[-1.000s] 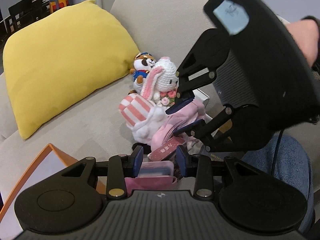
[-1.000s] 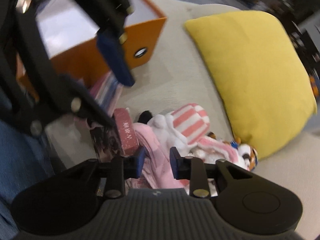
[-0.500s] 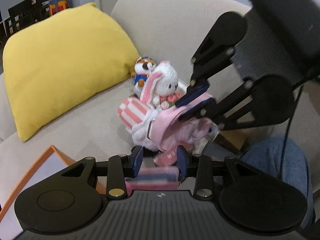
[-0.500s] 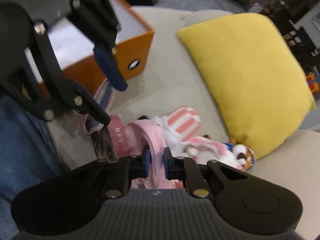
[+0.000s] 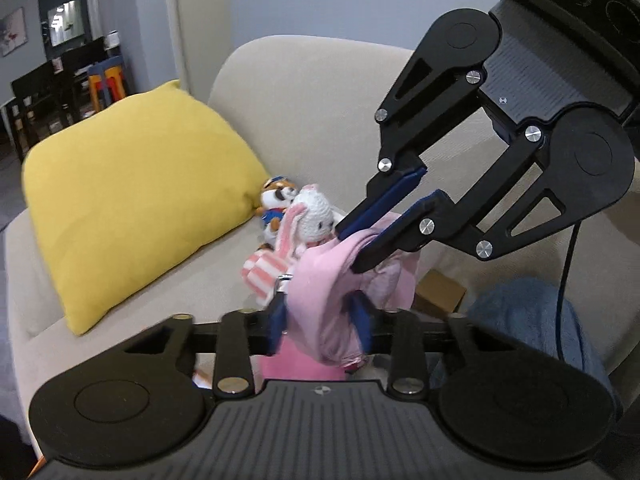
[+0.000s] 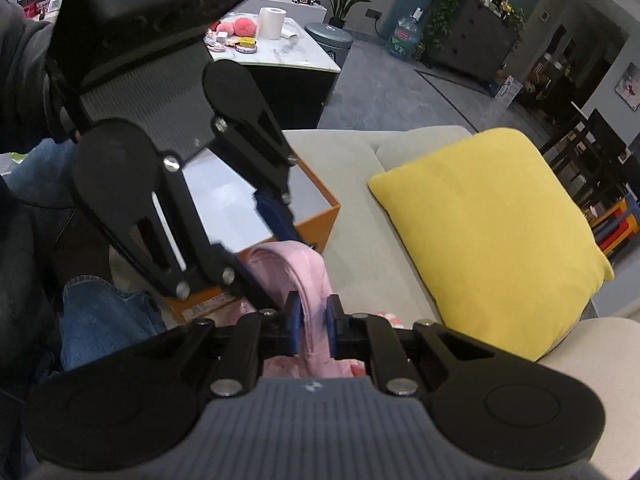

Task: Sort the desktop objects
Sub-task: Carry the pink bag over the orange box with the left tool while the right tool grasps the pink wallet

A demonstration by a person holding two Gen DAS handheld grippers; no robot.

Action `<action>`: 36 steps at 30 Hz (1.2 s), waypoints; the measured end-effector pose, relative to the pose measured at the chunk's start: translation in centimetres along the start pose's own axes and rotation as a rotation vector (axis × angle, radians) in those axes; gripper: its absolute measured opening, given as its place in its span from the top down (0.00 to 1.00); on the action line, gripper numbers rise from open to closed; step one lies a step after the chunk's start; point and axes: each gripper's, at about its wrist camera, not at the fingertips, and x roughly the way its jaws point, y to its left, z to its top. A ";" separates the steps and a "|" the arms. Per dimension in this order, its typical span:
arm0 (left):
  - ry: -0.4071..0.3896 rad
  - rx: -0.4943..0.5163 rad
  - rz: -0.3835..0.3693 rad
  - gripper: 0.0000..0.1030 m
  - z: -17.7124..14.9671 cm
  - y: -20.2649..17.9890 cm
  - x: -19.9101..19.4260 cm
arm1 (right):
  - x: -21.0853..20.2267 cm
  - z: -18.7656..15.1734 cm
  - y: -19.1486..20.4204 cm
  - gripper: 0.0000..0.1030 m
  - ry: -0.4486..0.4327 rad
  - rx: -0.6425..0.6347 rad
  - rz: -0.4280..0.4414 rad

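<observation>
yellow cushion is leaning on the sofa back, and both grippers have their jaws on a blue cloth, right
Not quite: the cloth is pink, not blue. Both wrist views show it, pinched by the right gripper and between the jaws of the left gripper. The yellow cushion does lean on the sofa back.

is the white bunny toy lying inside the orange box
No, the white bunny toy sits on the sofa beside the yellow pillow.

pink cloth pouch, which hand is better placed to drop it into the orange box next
Left, probably. The left gripper already pinches the pink cloth pouch, its fingers having just closed, and the orange box sits on its side. The right gripper grips it too, farther off.
</observation>
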 end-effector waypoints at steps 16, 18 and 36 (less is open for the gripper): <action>0.079 -0.234 0.263 0.80 -3.9 5.0 -11.2 | 7.0 1.1 -1.0 0.37 0.139 0.432 0.070; 0.104 -0.264 0.284 0.80 -5.0 5.8 -12.2 | 9.2 -0.3 -1.6 0.37 0.224 0.507 0.054; 0.224 -0.433 0.277 0.80 -12.5 9.5 -11.8 | 15.0 -6.3 -3.0 0.50 0.357 1.001 0.151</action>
